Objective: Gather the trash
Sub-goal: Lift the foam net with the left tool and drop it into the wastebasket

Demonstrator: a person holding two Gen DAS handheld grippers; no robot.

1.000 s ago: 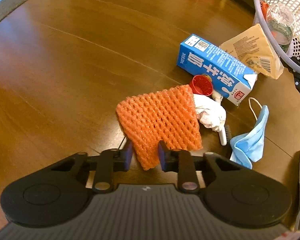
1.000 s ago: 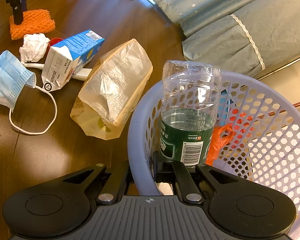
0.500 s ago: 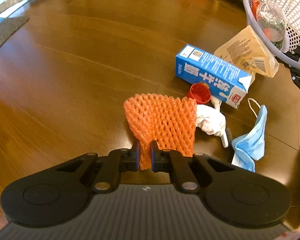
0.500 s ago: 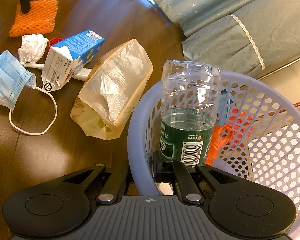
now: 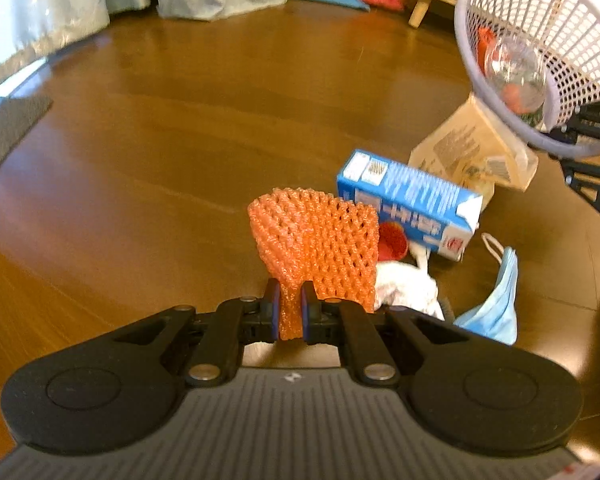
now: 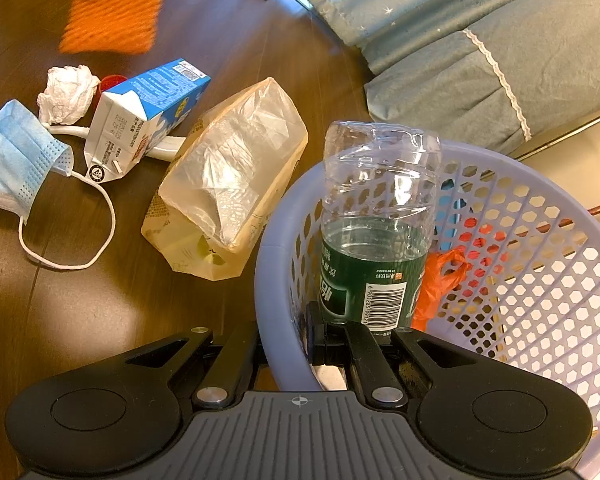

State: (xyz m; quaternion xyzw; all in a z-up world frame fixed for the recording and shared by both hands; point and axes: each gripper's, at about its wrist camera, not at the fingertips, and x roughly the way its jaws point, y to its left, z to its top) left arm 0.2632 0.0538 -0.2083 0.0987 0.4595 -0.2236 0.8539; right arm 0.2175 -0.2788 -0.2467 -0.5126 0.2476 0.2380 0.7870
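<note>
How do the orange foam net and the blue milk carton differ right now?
The orange foam net is clamped in the left hand-held gripper and held above the floor; the blue milk carton lies on its side on the wooden floor, untouched. The net is a soft open mesh; the carton is a stiff printed box. Both are trash outside the basket, whose rim the right hand-held gripper grips.

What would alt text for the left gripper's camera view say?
The left gripper pinches an orange foam net lifted above a wooden floor. Behind lie a blue carton, crumpled tissue and face mask.
</note>
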